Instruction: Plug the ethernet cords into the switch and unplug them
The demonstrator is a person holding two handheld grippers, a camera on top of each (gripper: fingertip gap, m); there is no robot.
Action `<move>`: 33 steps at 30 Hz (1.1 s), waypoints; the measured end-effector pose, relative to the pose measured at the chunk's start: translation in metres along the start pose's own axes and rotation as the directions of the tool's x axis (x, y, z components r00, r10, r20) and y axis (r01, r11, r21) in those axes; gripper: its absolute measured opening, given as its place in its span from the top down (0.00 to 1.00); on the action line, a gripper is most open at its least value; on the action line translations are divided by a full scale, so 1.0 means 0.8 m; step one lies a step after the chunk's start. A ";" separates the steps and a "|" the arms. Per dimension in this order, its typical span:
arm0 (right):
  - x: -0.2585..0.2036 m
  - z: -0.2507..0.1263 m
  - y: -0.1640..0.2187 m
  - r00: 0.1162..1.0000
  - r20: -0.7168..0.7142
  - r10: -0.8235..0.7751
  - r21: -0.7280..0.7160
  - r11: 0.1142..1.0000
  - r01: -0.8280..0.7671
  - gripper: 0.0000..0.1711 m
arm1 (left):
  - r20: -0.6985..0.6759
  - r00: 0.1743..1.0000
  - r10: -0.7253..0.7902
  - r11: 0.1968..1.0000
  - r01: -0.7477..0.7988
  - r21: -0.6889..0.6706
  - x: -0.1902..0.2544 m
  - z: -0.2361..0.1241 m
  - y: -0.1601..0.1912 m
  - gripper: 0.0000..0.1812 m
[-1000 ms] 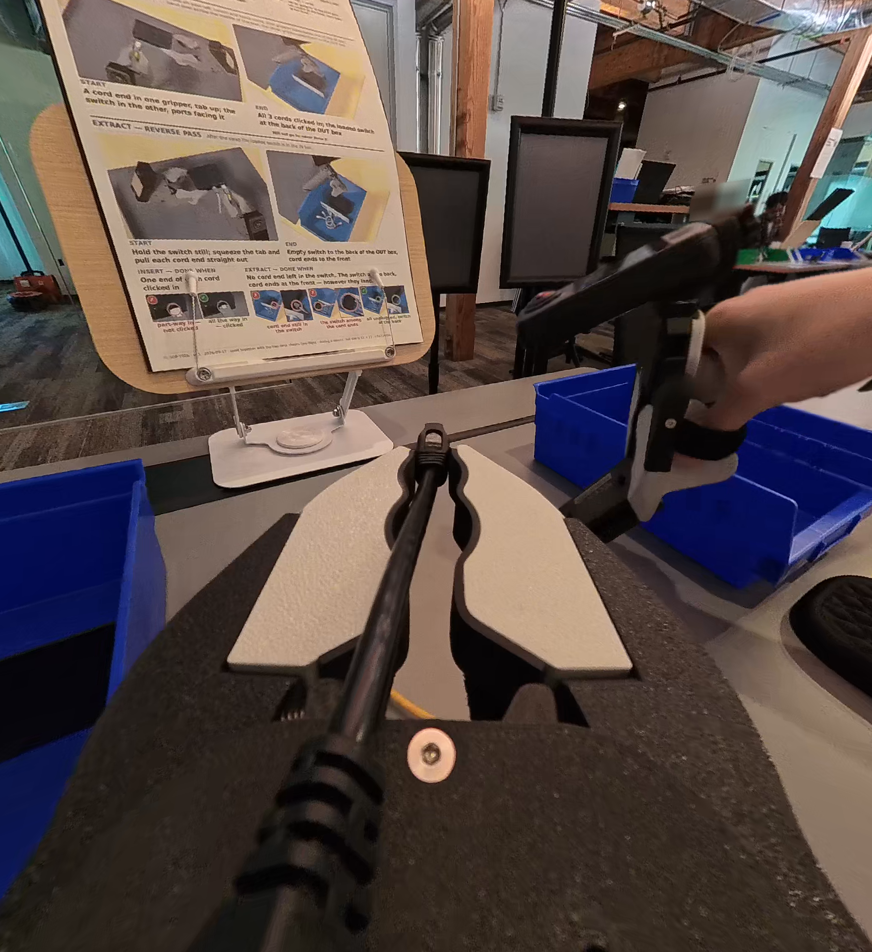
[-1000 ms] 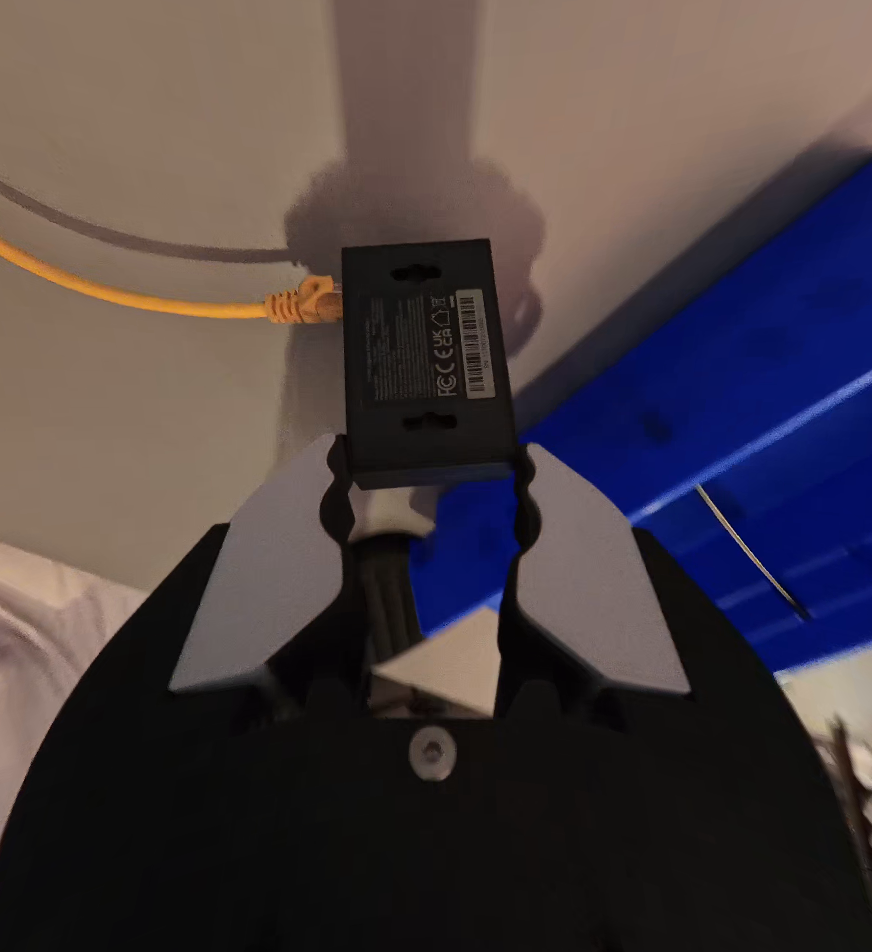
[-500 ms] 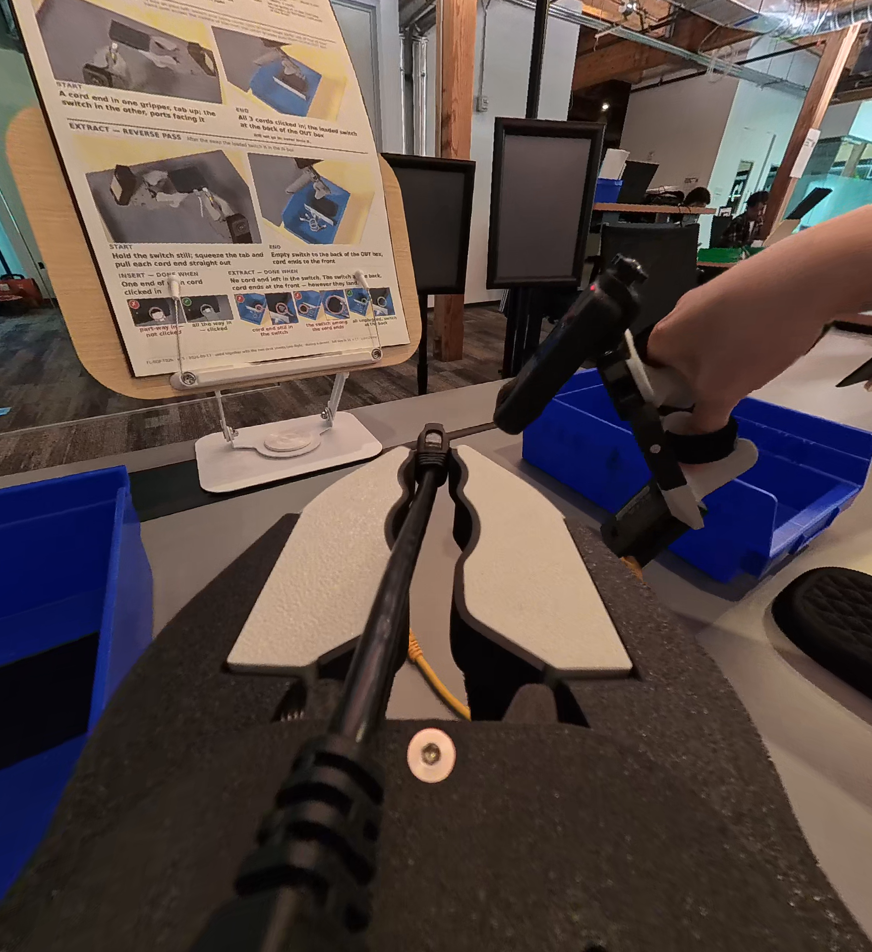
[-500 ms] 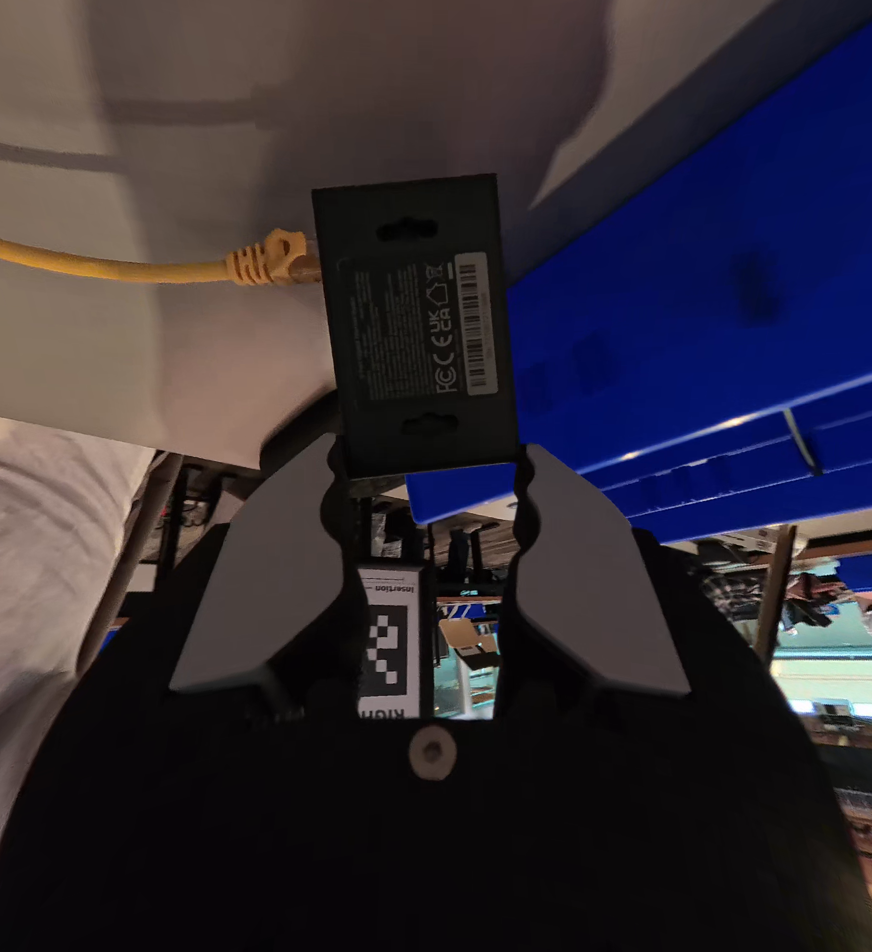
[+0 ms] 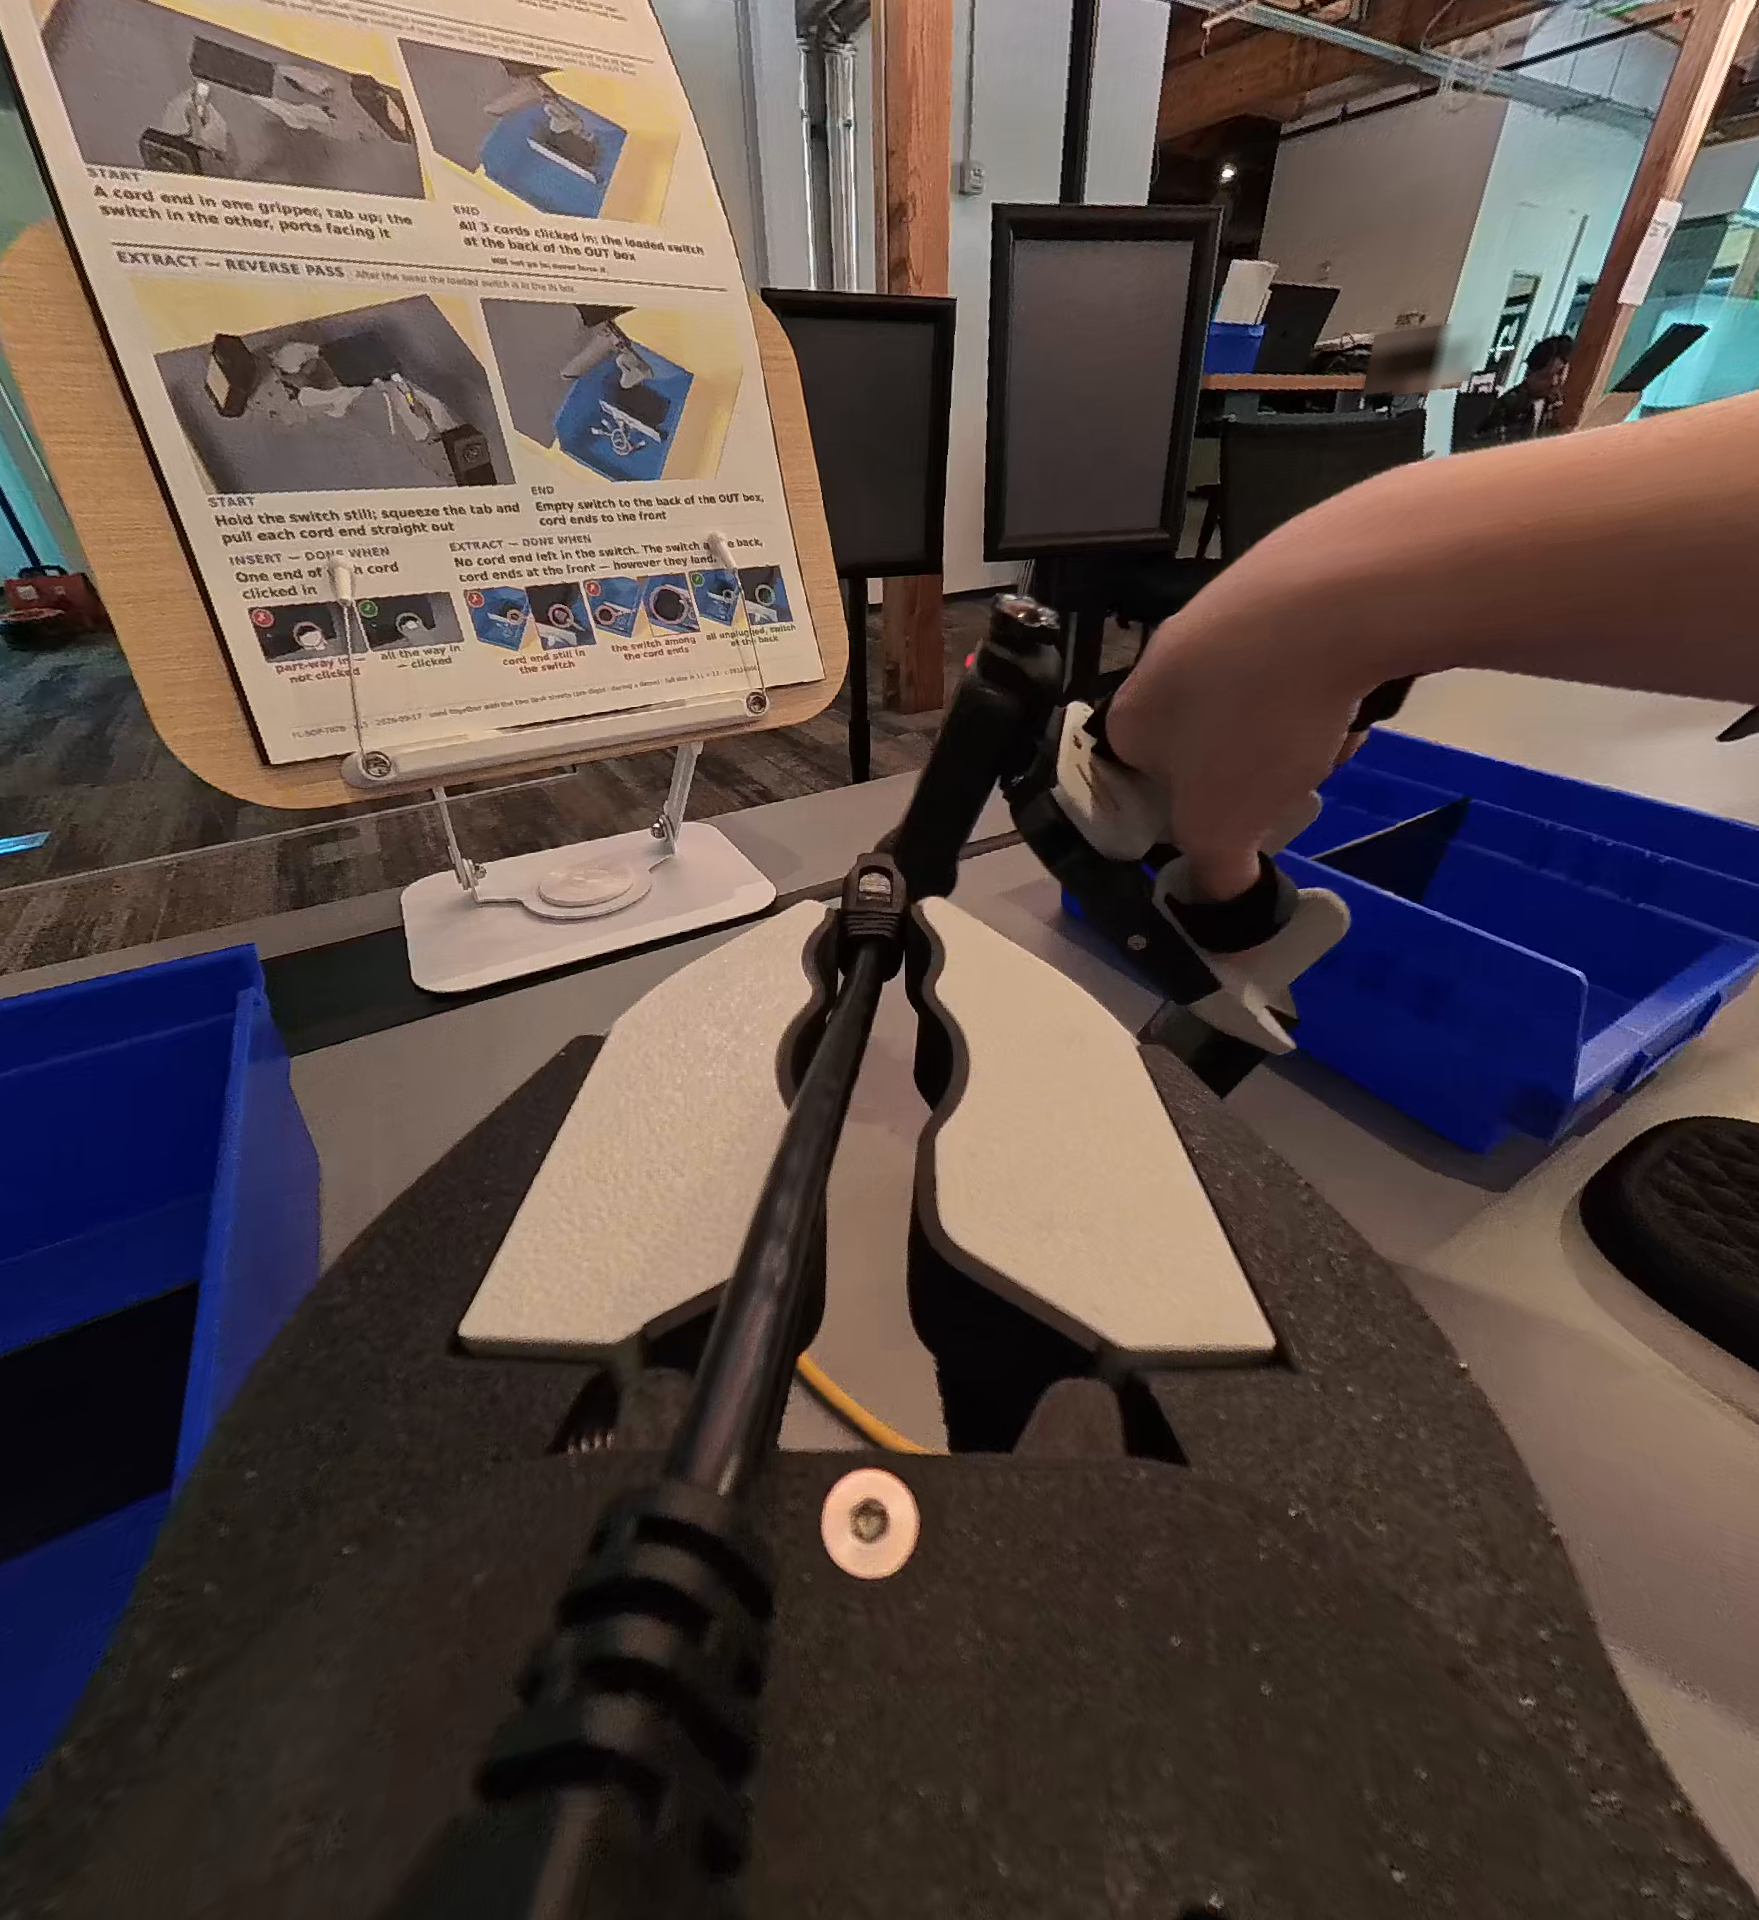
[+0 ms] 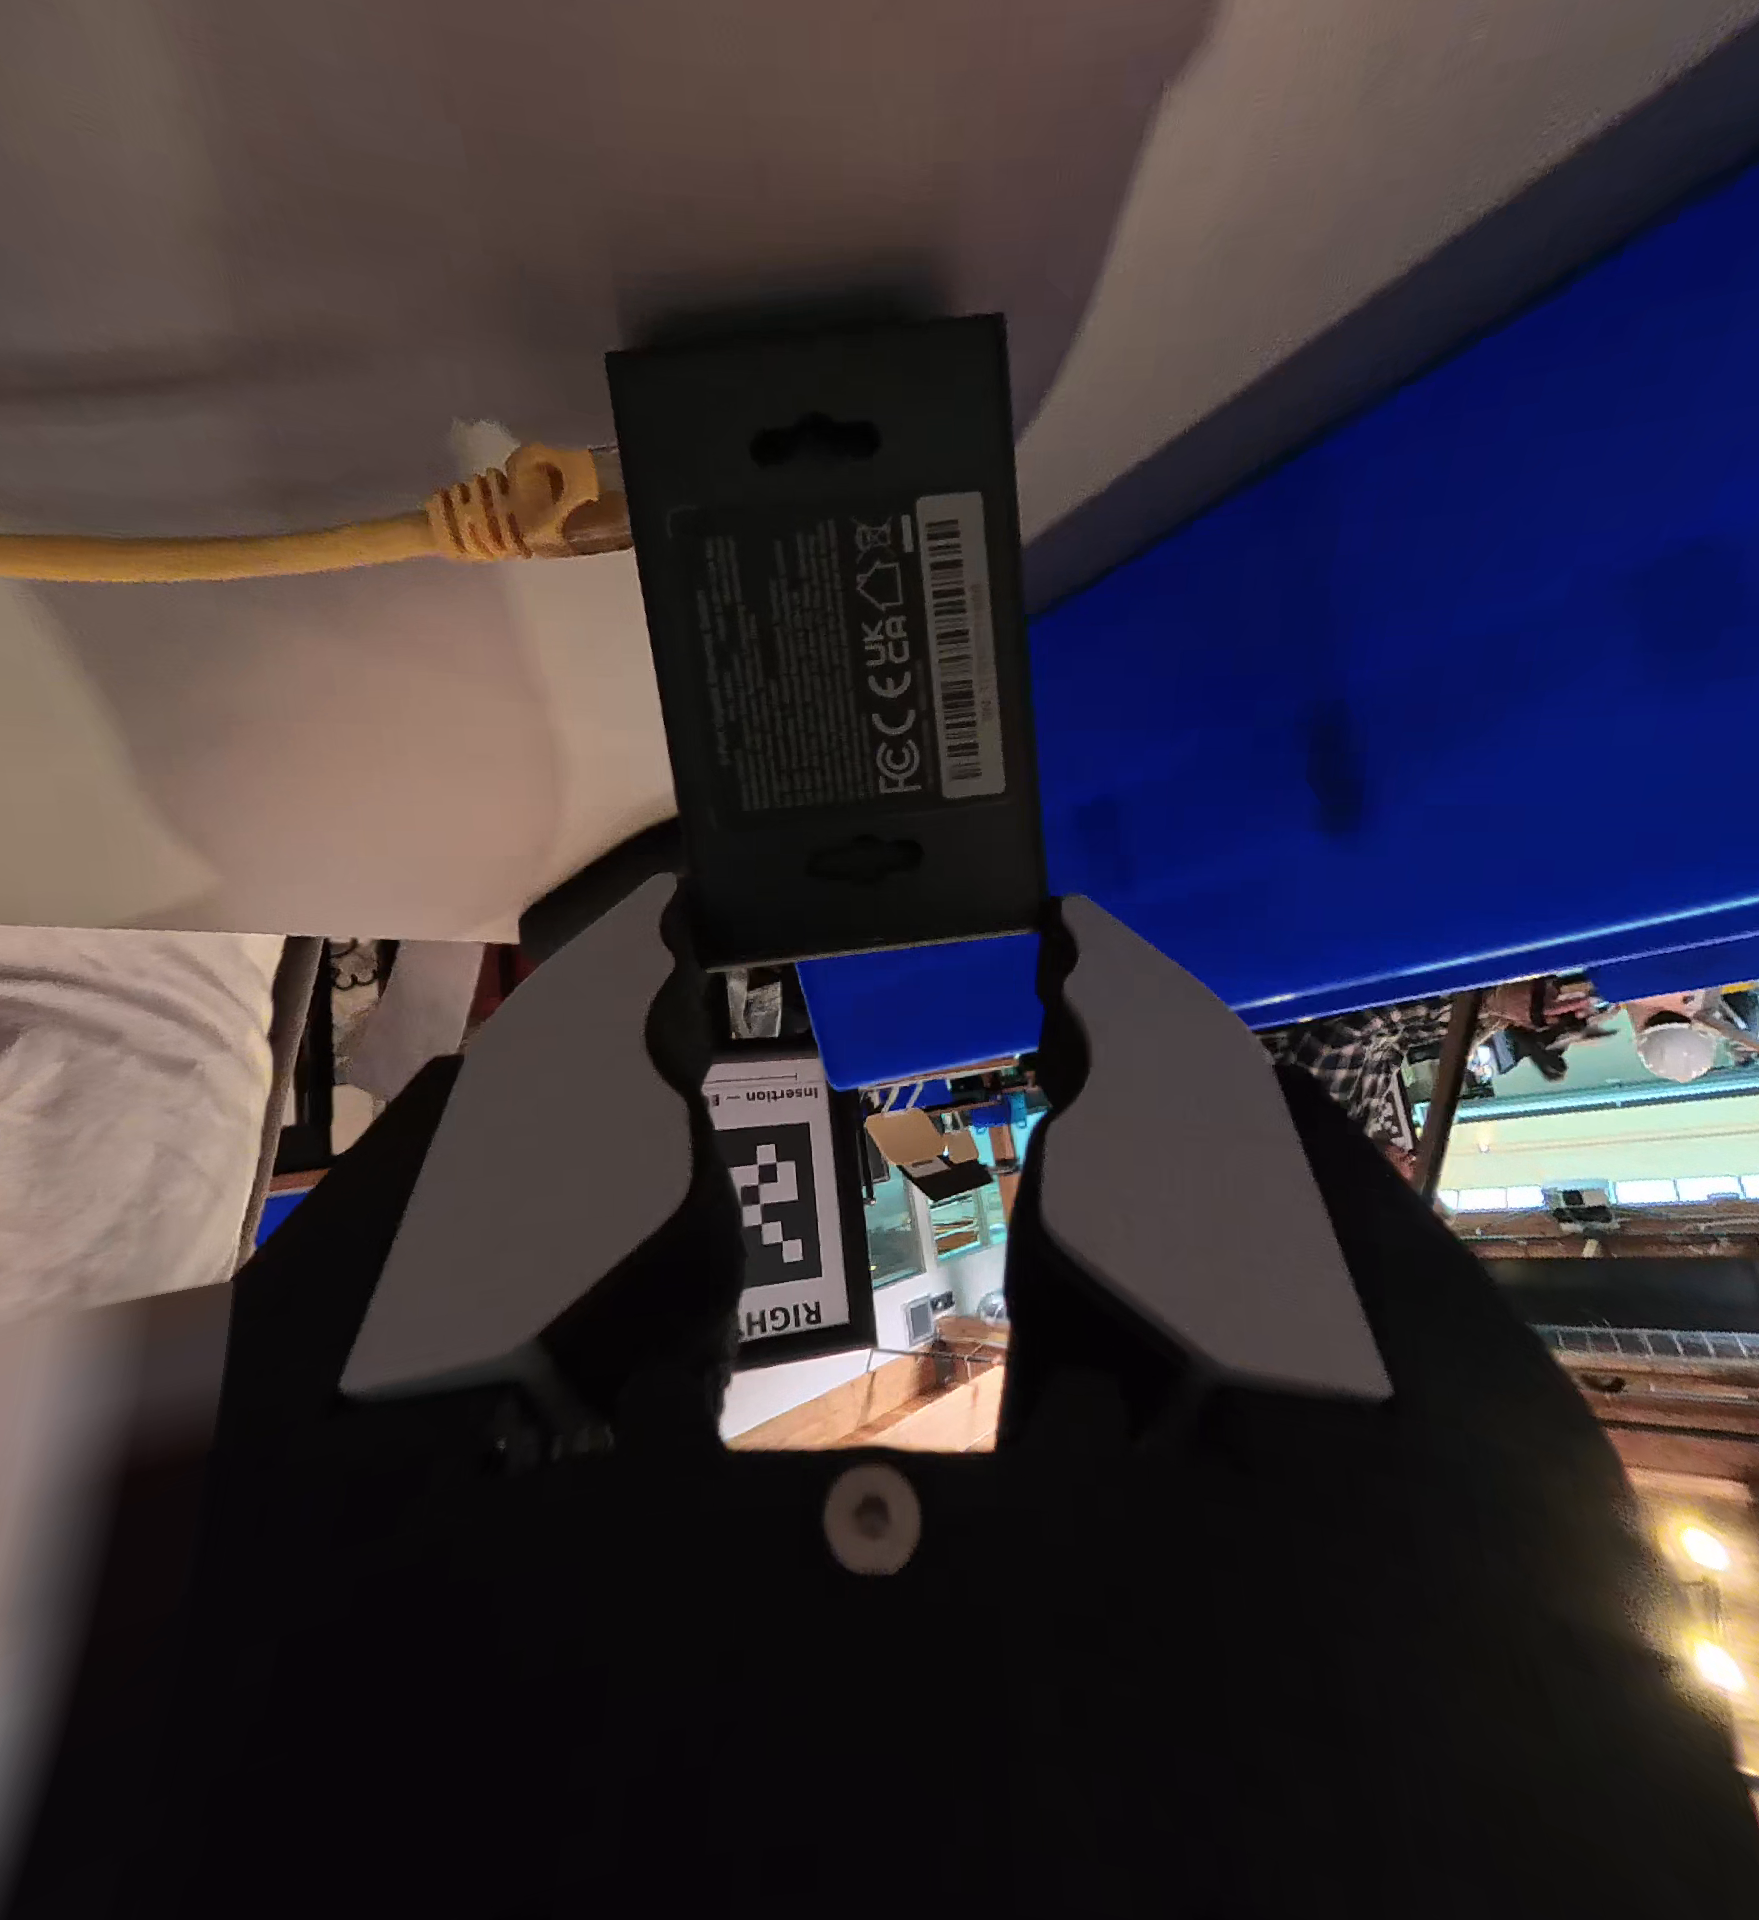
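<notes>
My left gripper (image 5: 875, 925) is shut on a black ethernet cord (image 5: 802, 1174). Its plug (image 5: 873, 896) sticks out past the fingertips and points forward. A hand holds my right gripper (image 5: 1213, 1023) just right of and beyond that plug. In the right wrist view my right gripper (image 6: 864, 925) is shut on the near end of the black switch (image 6: 833, 644), whose labelled underside faces the camera. A yellow cord's plug (image 6: 516, 509) sits in the switch's left side. The yellow cord also shows under my left gripper (image 5: 844, 1413). The switch's other ports are hidden.
A blue bin (image 5: 1581, 987) stands at the right and shows again in the right wrist view (image 6: 1426, 675). Another blue bin (image 5: 75, 1195) stands at the left. An instruction board on a stand (image 5: 418, 364) is behind the grey table (image 5: 501, 1070). A black pad (image 5: 1727, 1236) lies at the right. Tip to tip, the grippers are about 25 centimeters apart.
The right gripper with the switch has swung left and down, closer to the black cord's plug, and has tilted. The left gripper still holds the black cord.
</notes>
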State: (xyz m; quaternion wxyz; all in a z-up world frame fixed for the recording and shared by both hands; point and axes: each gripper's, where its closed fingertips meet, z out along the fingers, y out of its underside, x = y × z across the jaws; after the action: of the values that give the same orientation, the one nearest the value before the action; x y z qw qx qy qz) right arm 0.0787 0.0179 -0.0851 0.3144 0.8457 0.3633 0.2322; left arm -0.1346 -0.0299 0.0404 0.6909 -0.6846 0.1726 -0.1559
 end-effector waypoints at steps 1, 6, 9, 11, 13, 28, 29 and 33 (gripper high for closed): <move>-0.001 -0.003 -0.005 1.000 -0.005 -0.003 0.005 1.000 0.003 0.65 | 0.001 1.000 0.003 1.000 -0.003 0.000 0.000 0.000 0.000 0.94; -0.009 -0.022 -0.023 1.000 0.007 -0.024 0.036 0.999 0.024 0.65 | -0.001 1.000 0.007 1.000 -0.007 0.003 0.002 0.000 -0.001 0.94; -0.016 -0.031 -0.036 0.999 -0.007 -0.054 0.045 0.998 0.054 0.65 | -0.002 1.000 0.012 1.000 -0.012 -0.005 0.003 0.001 0.001 0.94; -0.016 -0.035 -0.043 0.998 -0.032 -0.062 0.041 0.997 0.063 0.65 | -0.003 1.000 0.011 1.000 -0.011 -0.009 0.002 0.001 0.002 0.94; -0.017 -0.040 -0.046 0.997 -0.035 -0.067 0.030 0.997 0.068 0.65 | 0.000 1.000 0.009 1.000 -0.009 -0.003 0.001 0.000 0.000 0.94; -0.005 0.021 0.091 0.992 -0.014 -0.129 -0.369 0.922 0.115 0.65 | -0.020 1.000 -0.009 0.999 0.009 0.032 0.004 -0.010 -0.013 0.94; -0.004 0.021 0.091 0.991 -0.040 -0.130 -0.380 0.919 0.105 0.65 | -0.022 1.000 -0.007 0.999 0.008 0.033 0.005 -0.010 -0.014 0.94; -0.007 0.021 0.076 0.979 -0.117 -0.166 -0.459 0.883 0.095 0.65 | -0.021 1.000 0.003 1.000 -0.002 0.019 0.006 -0.007 -0.009 0.94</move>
State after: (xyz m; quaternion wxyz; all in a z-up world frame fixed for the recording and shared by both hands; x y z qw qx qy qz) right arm 0.1143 -0.0254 -0.0549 0.4880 0.7028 0.3790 0.3526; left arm -0.1323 -0.0372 0.0475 0.6957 -0.6760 0.1794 -0.1639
